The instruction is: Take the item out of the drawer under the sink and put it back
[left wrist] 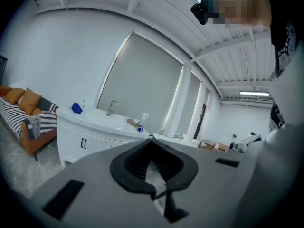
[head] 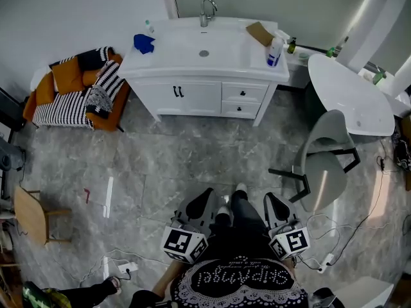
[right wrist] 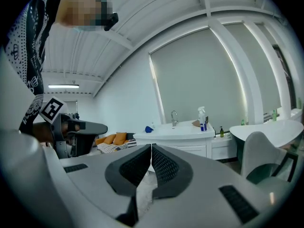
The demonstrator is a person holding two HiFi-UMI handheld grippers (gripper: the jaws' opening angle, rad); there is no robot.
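Observation:
The white sink cabinet (head: 192, 98) stands across the room, far from me, with its two small drawers (head: 243, 94) closed at the right of the double doors. What the drawers contain is hidden. My left gripper (head: 204, 196) is held close to my body, shut and empty; in the left gripper view its jaws (left wrist: 151, 138) meet, aimed toward the cabinet (left wrist: 83, 144). My right gripper (head: 273, 199) hangs beside it, also shut with nothing held; in the right gripper view its pads (right wrist: 142, 163) touch along their length.
On the countertop sit a spray bottle (head: 274, 50), a blue cloth (head: 144, 43) and a brown item (head: 259, 33). An orange sofa (head: 77, 88) is left, a white table (head: 350, 95) and grey chair (head: 324, 165) right. A wooden stool (head: 32, 213) and floor cables (head: 122, 268) are nearby.

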